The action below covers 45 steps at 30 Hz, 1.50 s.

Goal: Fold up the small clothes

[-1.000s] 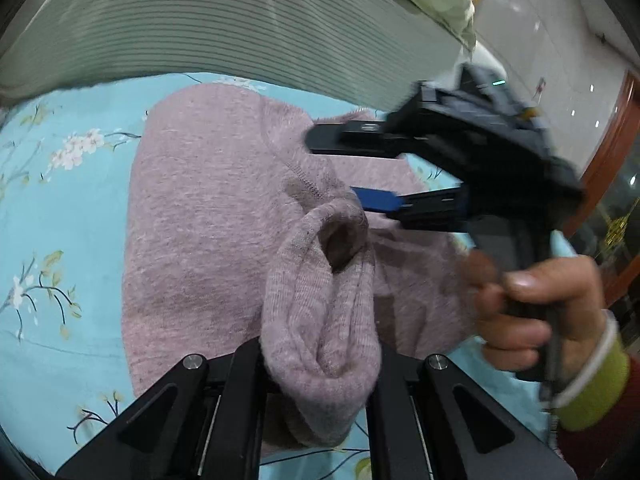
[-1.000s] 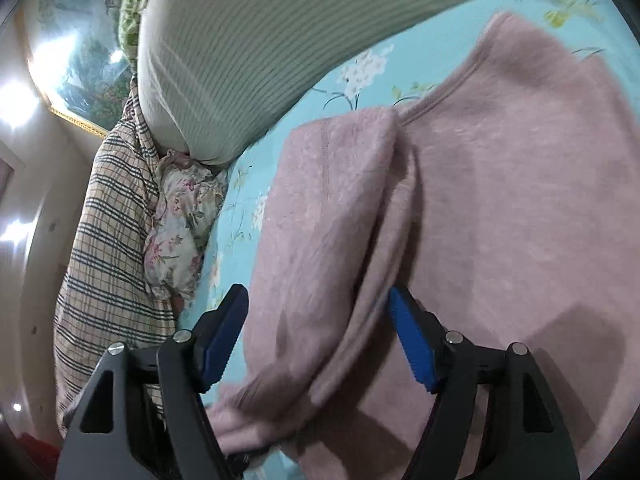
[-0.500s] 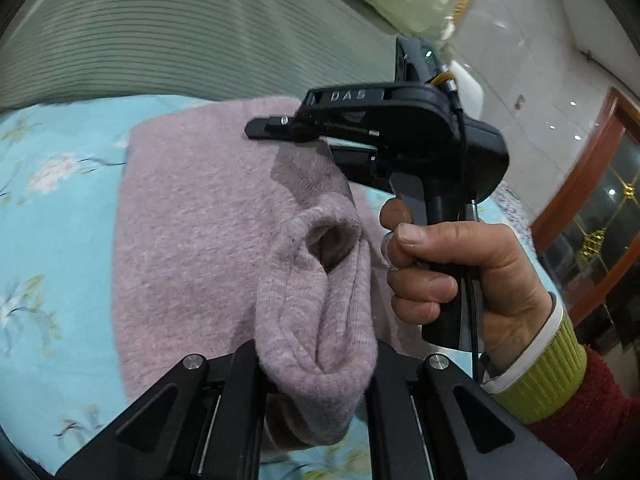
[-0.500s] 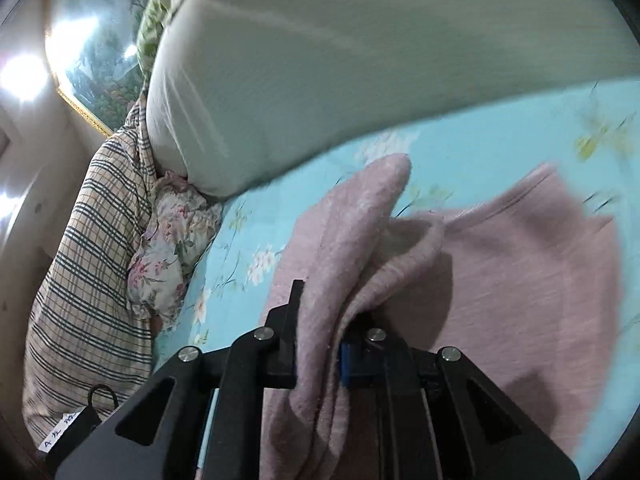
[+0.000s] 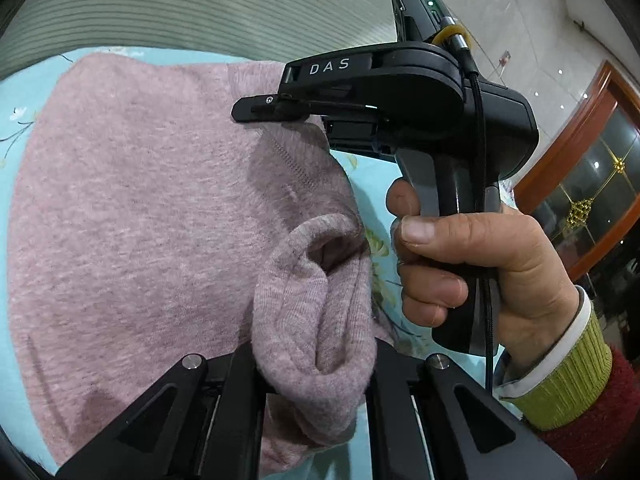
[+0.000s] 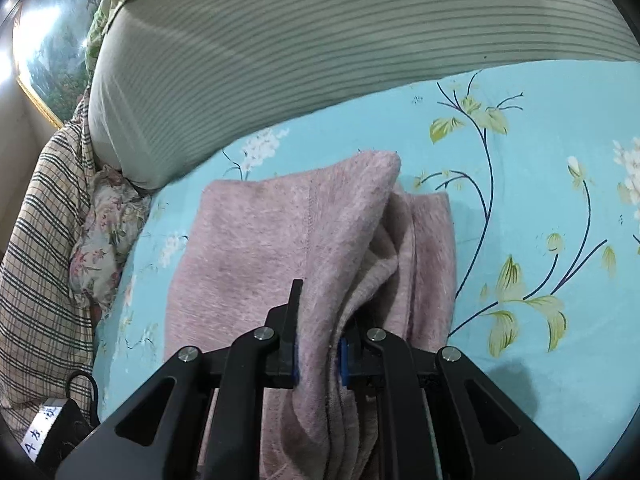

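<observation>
A: Big picture: the pink sweater (image 5: 132, 208) lies on the floral sheet (image 6: 540, 160), its body stretching ahead and left of the left gripper (image 5: 316, 364).

B: Both grippers hold it. The left's jaws clamp a bunched cuff; the right gripper (image 6: 318, 354), narrowed on a folded edge, sits ahead.

A: Long axis runs between them, so I'd judge they carry together.

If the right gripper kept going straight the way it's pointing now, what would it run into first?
The right gripper is already shut on the pink sweater, so it would just push that fold ahead. Beyond it comes the floral sheet, then likely the striped pillow, though depth is unclear.
</observation>
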Motion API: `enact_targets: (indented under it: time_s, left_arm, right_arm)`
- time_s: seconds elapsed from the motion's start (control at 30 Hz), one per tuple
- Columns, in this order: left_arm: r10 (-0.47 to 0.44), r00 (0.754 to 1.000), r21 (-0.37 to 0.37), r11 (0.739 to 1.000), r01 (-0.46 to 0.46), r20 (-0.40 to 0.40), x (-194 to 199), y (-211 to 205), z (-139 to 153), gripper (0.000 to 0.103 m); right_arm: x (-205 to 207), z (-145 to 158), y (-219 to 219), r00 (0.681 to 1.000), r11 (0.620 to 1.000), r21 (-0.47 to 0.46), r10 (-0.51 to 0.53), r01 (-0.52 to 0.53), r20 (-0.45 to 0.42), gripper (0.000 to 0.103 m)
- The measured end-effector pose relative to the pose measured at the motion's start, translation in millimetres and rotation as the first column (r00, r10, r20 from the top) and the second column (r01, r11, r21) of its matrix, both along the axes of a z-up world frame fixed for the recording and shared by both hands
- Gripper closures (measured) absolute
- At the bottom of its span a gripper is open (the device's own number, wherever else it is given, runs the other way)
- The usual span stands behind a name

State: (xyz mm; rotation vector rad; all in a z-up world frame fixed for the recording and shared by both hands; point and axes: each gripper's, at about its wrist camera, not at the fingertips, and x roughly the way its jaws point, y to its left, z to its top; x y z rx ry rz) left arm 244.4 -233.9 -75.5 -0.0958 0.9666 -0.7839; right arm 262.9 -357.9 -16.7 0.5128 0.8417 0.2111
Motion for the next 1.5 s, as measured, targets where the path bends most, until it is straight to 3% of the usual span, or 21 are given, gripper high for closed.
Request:
enact_targets:
  time_s: [0.1, 0.2, 0.3, 0.33, 0.37, 0.43, 0.63, 0.83, 1.1, 1.2, 1.27, 1.33, 1.43, 1.5]
  left_arm:
    - [-0.002, 1.000, -0.004, 1.000, 0.002, -0.013, 9.4, -8.4, 4.3, 0.094]
    - [-0.010, 0.999, -0.020, 1.000, 0.009, -0.042, 7.3, 2.1, 6.6, 0.079]
    - [-0.034, 0.998, -0.057, 0.998, 0.031, -0.052, -2.6, 23.1, 18.4, 0.052]
    - [-0.040, 0.998, -0.068, 0.997, 0.036, -0.044, -7.0, 31.8, 23.6, 0.042]
    - [-0.041, 0.999, -0.076, 0.996, 0.038, -0.035, -9.1, 38.9, 26.3, 0.038]
    - [-0.025, 1.000, -0.084, 0.996, 0.024, -0.016, -15.2, 60.3, 36.7, 0.028]
    - [0.098, 0.995, -0.072, 0.992, -0.099, -0.024, 13.2, 115.1, 42.1, 0.022]
    - [0.192, 0.975, -0.075, 0.977, -0.201, -0.111, 57.6, 145.3, 24.8, 0.022]
    - [0.196, 0.962, -0.070, 0.975, -0.213, -0.192, 87.0, 149.0, -12.2, 0.022]
    - [0.160, 0.950, -0.132, 0.971, -0.200, -0.267, 105.1, 147.7, -33.4, 0.022]
    - [0.152, 0.952, -0.156, 0.968, -0.198, -0.265, 108.5, 147.3, -37.9, 0.024]
    - [0.152, 0.956, -0.143, 0.971, -0.192, -0.252, 111.0, 146.9, -37.7, 0.046]
    - [0.152, 0.963, -0.149, 0.971, -0.188, -0.224, 106.5, 152.5, -30.0, 0.060]
    - [0.154, 0.967, -0.157, 0.970, -0.188, -0.204, 98.1, 160.8, -19.7, 0.062]
  right_arm:
    - [-4.7, -1.9, -3.0, 1.000, 1.000, 0.003, -0.013, 0.013, 0.010, 0.084]
    - [-12.7, -1.5, -5.4, 0.999, 0.999, 0.007, -0.044, 0.044, 0.006, 0.073]
    - [-28.0, 6.9, -10.5, 0.997, 0.997, 0.008, -0.079, 0.079, 0.016, 0.048]
    - [-33.8, 10.6, -11.2, 0.996, 0.996, 0.006, -0.088, 0.088, 0.028, 0.033]
    - [-40.3, 14.9, -11.4, 0.994, 0.995, -0.003, -0.101, 0.101, 0.043, 0.021]
    - [-54.8, 22.2, -11.7, 0.990, 0.992, -0.032, -0.123, 0.125, 0.070, 0.017]
    - [-69.5, 11.2, -7.0, 0.996, 0.996, -0.020, -0.082, 0.082, 0.027, 0.017]
    - [-69.4, -7.6, -7.8, 0.999, 0.999, 0.004, -0.052, 0.052, -0.015, 0.017]
    - [-57.1, -27.9, -5.1, 0.998, 0.998, 0.056, 0.000, 0.004, -0.068, 0.017]
    - [-51.5, -32.6, -3.7, 0.998, 0.995, 0.103, 0.021, -0.014, -0.066, 0.018]
    - [-48.9, -35.4, -1.6, 0.997, 0.991, 0.134, 0.031, -0.021, -0.076, 0.055]
    - [-47.3, -40.0, 2.0, 0.994, 0.989, 0.151, 0.021, -0.005, -0.106, 0.061]
    - [-53.3, -29.5, 10.5, 0.997, 0.987, 0.160, 0.014, -0.001, -0.075, 0.068]
    - [-60.7, -18.4, 22.6, 0.999, 0.984, 0.178, 0.026, -0.019, -0.036, 0.069]
